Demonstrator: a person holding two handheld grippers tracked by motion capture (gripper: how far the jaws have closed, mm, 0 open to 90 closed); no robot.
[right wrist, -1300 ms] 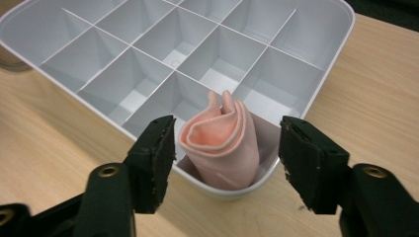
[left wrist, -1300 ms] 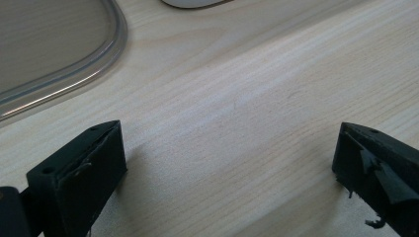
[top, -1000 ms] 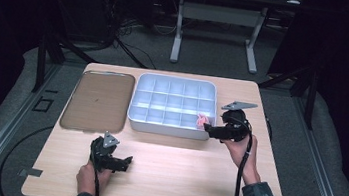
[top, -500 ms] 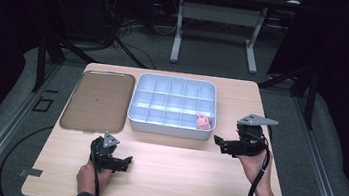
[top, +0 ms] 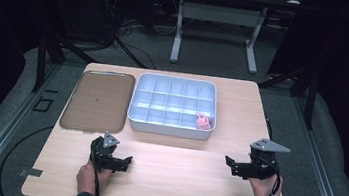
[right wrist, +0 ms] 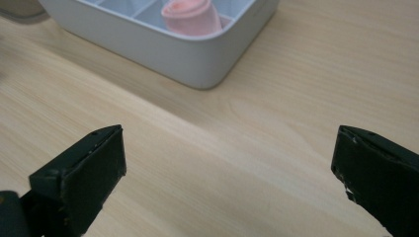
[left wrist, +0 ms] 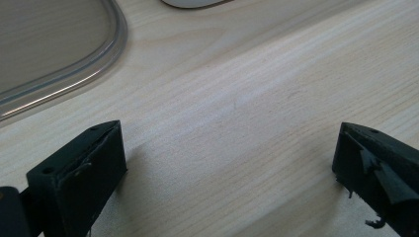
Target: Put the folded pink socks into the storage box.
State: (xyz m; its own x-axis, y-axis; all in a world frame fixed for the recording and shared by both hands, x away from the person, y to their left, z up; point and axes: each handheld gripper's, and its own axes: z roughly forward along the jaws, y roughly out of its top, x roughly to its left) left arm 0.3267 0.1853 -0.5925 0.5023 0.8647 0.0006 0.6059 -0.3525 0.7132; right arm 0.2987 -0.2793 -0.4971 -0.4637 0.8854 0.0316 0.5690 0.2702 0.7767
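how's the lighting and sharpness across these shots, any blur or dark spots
High view: the table is brightly lit, the room around it nearly black. Left gripper view: the wood grain is sharp, the near jaws softer. Right gripper view: the pink roll and the white tray are slightly soft, with a shadow under the tray's wall.

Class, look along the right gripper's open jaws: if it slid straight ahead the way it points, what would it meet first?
Probably the near wall of the white tray, close to its corner. The right gripper has bare table ahead of it until there. The pink roll lies just behind that wall, inside a compartment.
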